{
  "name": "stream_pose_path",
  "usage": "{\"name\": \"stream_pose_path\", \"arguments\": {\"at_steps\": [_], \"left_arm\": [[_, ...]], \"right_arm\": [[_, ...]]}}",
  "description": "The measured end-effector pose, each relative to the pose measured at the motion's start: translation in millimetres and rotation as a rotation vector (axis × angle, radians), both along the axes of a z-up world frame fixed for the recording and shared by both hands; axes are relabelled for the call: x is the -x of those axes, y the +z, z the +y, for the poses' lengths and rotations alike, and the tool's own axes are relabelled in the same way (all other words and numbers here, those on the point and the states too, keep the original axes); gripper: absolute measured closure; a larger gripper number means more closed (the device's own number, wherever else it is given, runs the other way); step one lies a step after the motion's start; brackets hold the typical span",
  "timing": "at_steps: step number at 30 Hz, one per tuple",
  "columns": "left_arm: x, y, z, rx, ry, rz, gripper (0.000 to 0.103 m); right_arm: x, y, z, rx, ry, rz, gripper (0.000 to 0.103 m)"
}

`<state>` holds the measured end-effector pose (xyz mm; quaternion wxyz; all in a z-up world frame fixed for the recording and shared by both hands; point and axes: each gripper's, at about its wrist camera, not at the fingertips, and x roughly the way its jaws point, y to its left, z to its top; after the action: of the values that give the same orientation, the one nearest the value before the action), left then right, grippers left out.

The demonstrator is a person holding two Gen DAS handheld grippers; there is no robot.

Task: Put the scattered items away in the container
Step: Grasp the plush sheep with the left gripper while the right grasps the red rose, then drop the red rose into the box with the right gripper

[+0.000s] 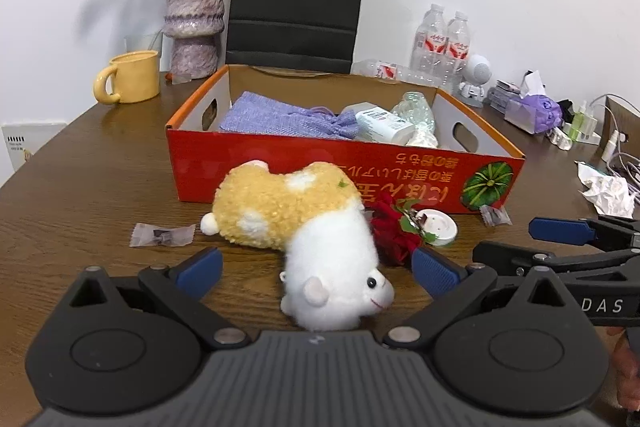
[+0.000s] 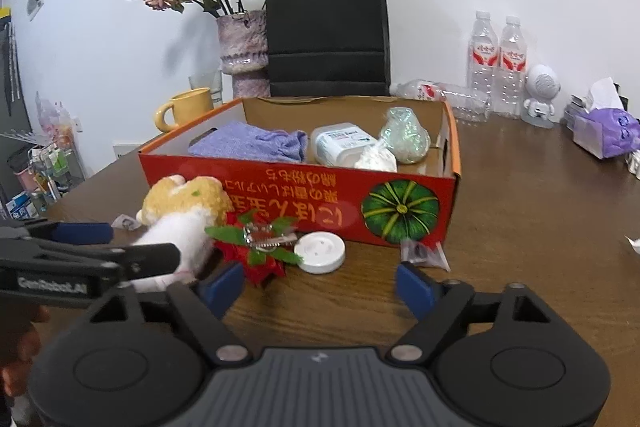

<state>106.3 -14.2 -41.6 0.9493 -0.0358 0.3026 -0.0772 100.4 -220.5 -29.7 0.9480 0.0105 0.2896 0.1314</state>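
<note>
Left gripper (image 1: 318,269): blue-padded fingers spread wide, flanking the head of a yellow-and-white plush hamster (image 1: 304,231) lying on the brown wooden table (image 1: 80,187), pads not touching it. Right gripper (image 2: 320,287): fingers spread, empty, near a red fabric flower hair clip (image 2: 258,247) and white round plastic disc (image 2: 320,251). Red cardboard pumpkin-print box (image 2: 304,199): just behind these, holding a lilac knitted cloth (image 2: 252,145) and white bottle (image 2: 340,147).

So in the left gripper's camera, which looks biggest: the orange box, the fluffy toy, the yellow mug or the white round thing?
1. Orange box
2. Plush toy, though it lies nearer the camera, so it looks bigger than it really is
3. Yellow mug, farther back, so it looks smaller
4. White round disc
</note>
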Motion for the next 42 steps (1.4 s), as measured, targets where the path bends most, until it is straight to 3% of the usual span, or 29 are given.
{"name": "stream_pose_path", "arguments": {"at_steps": [2, 5, 9, 16, 18, 20, 23, 42], "left_arm": [[-6.1, -2.4, 2.5, 0.017, -0.001, 0.016, 0.005], [-13.4, -7.5, 6.6, 0.038, -0.012, 0.052, 0.024], [-18.3, -10.9, 16.9, 0.106, -0.050, 0.084, 0.049], [-17.5, -11.9, 37.4, 0.140, -0.033, 0.098, 0.051], [-17.6, -12.1, 39.0, 0.140, -0.050, 0.103, 0.051], [-18.6, -14.4, 37.9, 0.134, -0.070, 0.112, 0.050], [-18.8, -17.0, 35.9, 0.132, -0.090, 0.113, 0.052], [21.8, 34.4, 42.7, 0.169, -0.104, -0.096, 0.062]], "right_arm": [[-6.2, 0.4, 1.4, -0.011, 0.016, 0.008, 0.026], [-13.0, 2.7, 9.2, -0.013, 0.072, 0.003, 0.029], [-19.6, 3.9, 29.2, 0.059, 0.142, -0.019, 0.029], [-38.7, -0.4, 54.0, 0.134, 0.204, -0.020, 0.035], [-44.7, -4.4, 58.3, 0.152, 0.209, 0.003, 0.042], [-48.5, -10.0, 60.1, 0.156, 0.220, 0.042, 0.063], [-46.7, -11.8, 59.8, 0.149, 0.210, 0.048, 0.071], [-4.0, 38.0, 34.9, 0.071, 0.144, -0.072, 0.072]]}}
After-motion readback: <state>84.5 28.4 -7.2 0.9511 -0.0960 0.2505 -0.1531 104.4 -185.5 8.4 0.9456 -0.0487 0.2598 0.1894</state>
